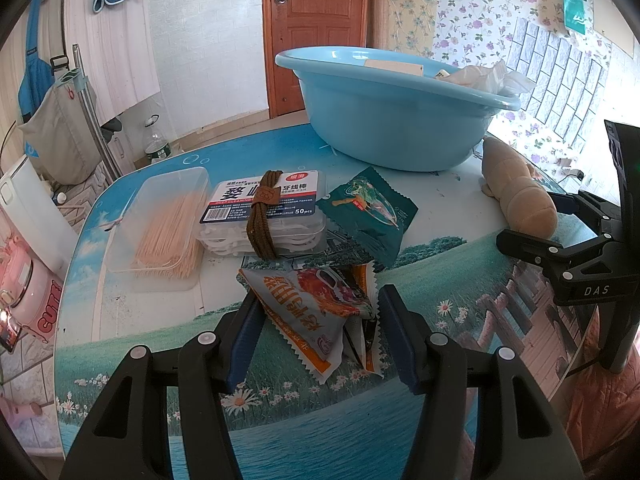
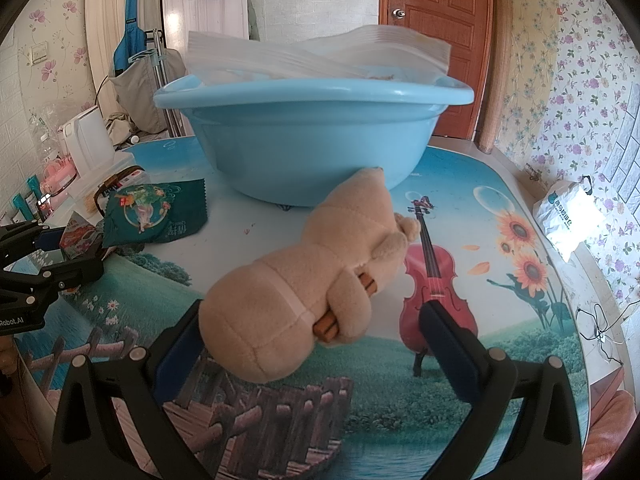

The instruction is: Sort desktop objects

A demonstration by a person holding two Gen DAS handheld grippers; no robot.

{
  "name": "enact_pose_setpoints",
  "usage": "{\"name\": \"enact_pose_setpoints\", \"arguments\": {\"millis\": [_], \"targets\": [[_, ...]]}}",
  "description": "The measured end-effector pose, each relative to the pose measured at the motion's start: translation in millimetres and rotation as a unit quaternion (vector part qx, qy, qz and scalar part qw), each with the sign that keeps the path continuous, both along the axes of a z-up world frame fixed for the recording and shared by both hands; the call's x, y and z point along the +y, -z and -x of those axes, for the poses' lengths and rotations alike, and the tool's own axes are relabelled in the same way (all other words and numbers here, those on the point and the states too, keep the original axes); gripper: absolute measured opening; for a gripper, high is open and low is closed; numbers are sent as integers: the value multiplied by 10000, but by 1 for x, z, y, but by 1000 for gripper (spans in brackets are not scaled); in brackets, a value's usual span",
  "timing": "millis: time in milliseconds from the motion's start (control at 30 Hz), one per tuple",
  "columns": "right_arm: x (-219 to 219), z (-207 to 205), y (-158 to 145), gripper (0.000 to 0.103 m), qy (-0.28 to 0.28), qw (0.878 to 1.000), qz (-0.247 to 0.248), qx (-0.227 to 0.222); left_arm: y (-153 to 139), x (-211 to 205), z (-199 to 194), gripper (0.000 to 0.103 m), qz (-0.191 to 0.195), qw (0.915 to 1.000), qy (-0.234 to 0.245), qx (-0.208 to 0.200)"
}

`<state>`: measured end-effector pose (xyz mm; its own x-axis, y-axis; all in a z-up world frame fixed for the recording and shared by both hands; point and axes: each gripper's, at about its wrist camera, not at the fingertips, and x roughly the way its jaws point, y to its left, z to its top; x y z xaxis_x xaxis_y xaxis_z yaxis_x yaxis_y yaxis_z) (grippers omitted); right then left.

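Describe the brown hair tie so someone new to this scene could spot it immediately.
Start at the big light blue basin at the back of the table. In front of it, to the left, lies a clear floss pick box with a white label. The brown hair tie is stretched around that box, unlike the loose snack packets nearby.

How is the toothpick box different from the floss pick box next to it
The toothpick box is clear and unlabelled, showing pale wooden sticks; the floss pick box has a printed label on its lid and white picks inside. A brown hair tie lies across the floss pick box; nothing lies on the toothpick box. The toothpick box looks longer. Both are transparent plastic, lying flat side by side on the table.
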<state>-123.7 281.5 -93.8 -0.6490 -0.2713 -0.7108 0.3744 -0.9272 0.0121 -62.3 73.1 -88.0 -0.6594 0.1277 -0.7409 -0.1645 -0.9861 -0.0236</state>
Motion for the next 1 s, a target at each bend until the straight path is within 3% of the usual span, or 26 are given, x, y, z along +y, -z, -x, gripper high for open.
{"name": "enact_pose_setpoints", "arguments": {"millis": [1000], "targets": [[1, 0, 0, 103, -2, 10000, 1, 1, -2, 0, 3, 56, 13, 10000, -16, -11]]}}
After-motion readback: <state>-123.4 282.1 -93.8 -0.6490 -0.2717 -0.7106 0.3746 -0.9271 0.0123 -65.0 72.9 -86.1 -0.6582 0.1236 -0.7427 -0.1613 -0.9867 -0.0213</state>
